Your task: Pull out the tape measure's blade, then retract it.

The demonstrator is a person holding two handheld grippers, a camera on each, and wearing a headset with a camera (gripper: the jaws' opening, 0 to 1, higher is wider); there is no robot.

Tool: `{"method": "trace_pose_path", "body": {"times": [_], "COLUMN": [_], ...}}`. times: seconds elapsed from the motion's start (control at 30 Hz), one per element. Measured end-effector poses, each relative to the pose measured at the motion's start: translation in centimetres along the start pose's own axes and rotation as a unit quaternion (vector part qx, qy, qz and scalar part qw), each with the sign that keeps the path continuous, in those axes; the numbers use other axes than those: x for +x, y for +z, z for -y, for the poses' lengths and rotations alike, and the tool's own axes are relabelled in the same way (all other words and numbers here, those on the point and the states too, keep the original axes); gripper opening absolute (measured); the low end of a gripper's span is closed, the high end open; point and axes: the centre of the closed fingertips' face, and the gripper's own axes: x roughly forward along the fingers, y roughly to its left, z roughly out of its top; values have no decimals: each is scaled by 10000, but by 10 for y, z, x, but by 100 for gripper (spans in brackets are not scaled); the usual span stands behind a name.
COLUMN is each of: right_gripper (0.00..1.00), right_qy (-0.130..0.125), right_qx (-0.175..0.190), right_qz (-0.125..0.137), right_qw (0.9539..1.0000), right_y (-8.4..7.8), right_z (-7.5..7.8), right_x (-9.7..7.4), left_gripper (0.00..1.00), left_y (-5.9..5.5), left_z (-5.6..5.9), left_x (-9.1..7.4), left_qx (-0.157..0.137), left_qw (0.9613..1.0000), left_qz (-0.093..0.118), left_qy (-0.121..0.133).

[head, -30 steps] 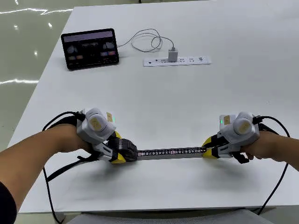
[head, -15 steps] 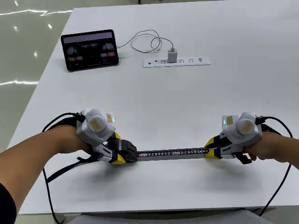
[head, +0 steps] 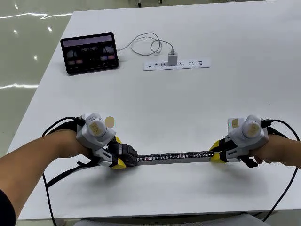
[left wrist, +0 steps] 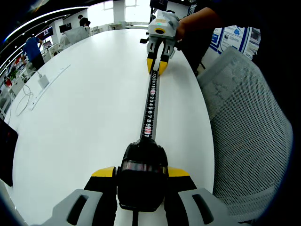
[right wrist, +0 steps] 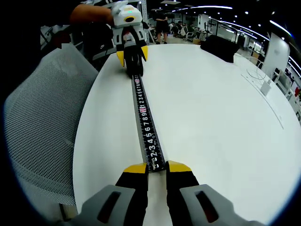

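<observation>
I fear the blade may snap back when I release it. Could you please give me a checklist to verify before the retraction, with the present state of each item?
1. Case clamped in the left gripper: ok.
2. End of the blade pinched by the right gripper: ok.
3. Blade straight between the grippers, no kink: ok.
4. Tablet and power strip far from the blade's path: ok.
5. Lock on the case released: cannot tell.

The desk is smooth, matt white. The tape measure case is glossy black plastic, its blade dark and printed. The chair is grey mesh cloth. The floor is glossy.
</observation>
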Motion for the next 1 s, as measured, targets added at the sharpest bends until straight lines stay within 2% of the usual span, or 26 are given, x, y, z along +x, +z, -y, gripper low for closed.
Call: {"method": "trace_pose_path", "body": {"times": [0.5,0.67,1.0], "right_gripper": [9,10,10], "right_qy": [38,80,185], "right_qx": [6,-36,-154], "right_qz": [-8,-60,-140], "right_qw": [10000,9999,9996], "right_y": [-2,-2,1], "right_z": [4,3,0], "right_x": [2,4,3], "left_gripper": [35,35,35], "left_y": [1,2,2], "left_z": [1,1,1], "left_x": [1,0,1], "left_qx": [-2,-65,9], "left_qw": [10000,10000,10000], "left_qz": [-4,64,-11], "left_qy": [20,9,5]}}
